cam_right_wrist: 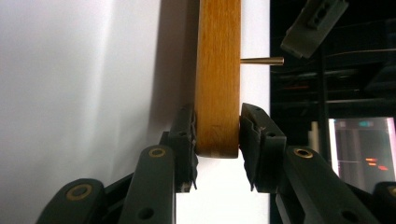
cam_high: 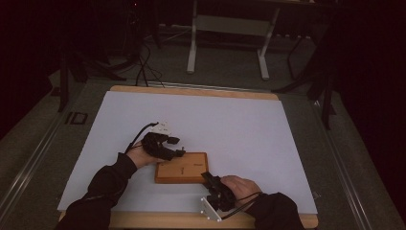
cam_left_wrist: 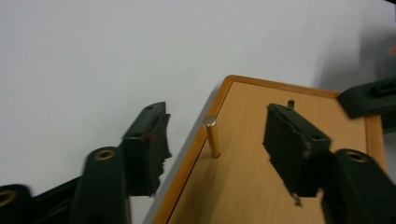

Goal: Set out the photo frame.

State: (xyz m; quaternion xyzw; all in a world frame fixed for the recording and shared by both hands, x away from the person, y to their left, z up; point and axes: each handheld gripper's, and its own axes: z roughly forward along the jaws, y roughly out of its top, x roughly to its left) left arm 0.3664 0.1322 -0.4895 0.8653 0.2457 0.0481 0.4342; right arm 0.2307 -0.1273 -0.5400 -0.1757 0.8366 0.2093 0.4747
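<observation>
Now my right gripper has its jaws clenched on the near edge of the wooden board on the tabletop, while my left gripper stands released, its jaws either side of the brass pin upright in the board, touching neither.

A dim room with grey carpet. A wooden table bears a white sheet. Far behind stands a white-legged desk. Dark stands rise at both sides.
</observation>
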